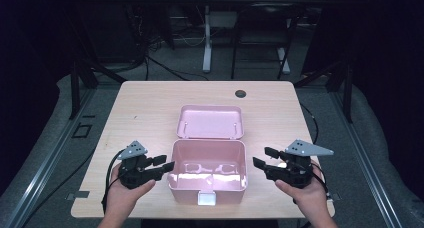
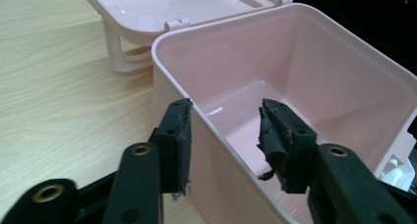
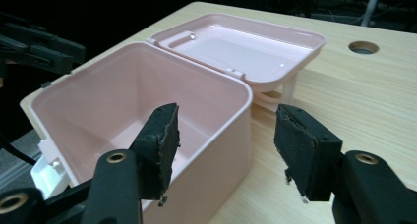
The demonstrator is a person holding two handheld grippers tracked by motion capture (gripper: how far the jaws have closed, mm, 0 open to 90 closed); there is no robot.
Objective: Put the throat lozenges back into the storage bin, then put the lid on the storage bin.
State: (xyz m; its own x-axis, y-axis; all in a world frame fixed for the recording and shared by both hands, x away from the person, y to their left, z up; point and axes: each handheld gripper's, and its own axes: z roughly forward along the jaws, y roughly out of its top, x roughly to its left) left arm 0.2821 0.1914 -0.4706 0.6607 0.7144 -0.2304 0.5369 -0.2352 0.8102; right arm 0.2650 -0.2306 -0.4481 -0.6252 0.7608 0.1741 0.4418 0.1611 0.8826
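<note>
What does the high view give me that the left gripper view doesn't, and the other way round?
High view alone: the whole table, the round hole near its far edge, both hands, and the right gripper open just off the box's right side.

Left gripper view alone: up close, the left gripper straddles the box's wall, one jaw outside and one inside, with gaps to the wall, so it is not clamped.

Both: the pink box standing open, nothing inside, its lid folded back onto the table.
</note>
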